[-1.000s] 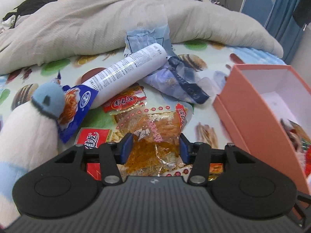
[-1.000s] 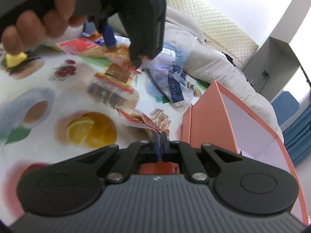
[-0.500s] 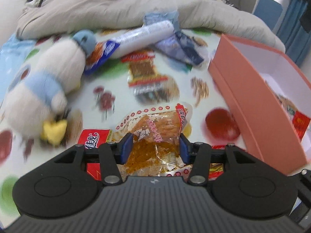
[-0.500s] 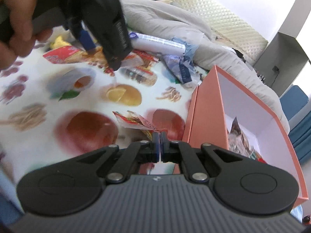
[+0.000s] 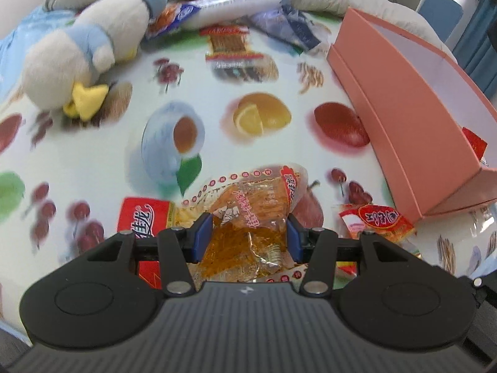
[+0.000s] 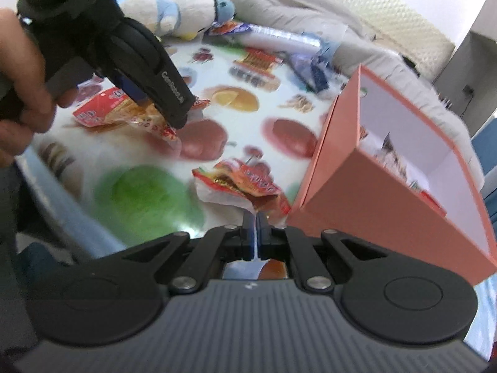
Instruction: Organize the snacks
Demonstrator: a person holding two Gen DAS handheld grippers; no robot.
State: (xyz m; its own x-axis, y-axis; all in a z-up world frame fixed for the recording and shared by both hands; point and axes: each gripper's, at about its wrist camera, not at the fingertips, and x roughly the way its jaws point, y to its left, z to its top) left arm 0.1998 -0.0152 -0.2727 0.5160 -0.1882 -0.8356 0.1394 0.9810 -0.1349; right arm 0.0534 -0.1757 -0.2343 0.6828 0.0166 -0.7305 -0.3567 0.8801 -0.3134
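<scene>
Snacks are partly sorted. Pink box (image 5: pixel 403 105) stands open on the printed bedsheet (image 5: pixel 124 118) and already contains several packets. One flat packet (image 5: pixel 230 46) lies far off beside the white tube (image 5: pixel 236 6). Left gripper (image 5: pixel 245 236) pinches a clear orange snack pack (image 5: pixel 248 217). Right gripper (image 6: pixel 255 236), jaws nearly together, nips a red snack packet (image 6: pixel 242 183) just beside the box. Both await deposit.

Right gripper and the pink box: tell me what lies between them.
Only the small red snack packet pinched in the right gripper, hanging beside the pink box wall, as the right wrist view shows.
</scene>
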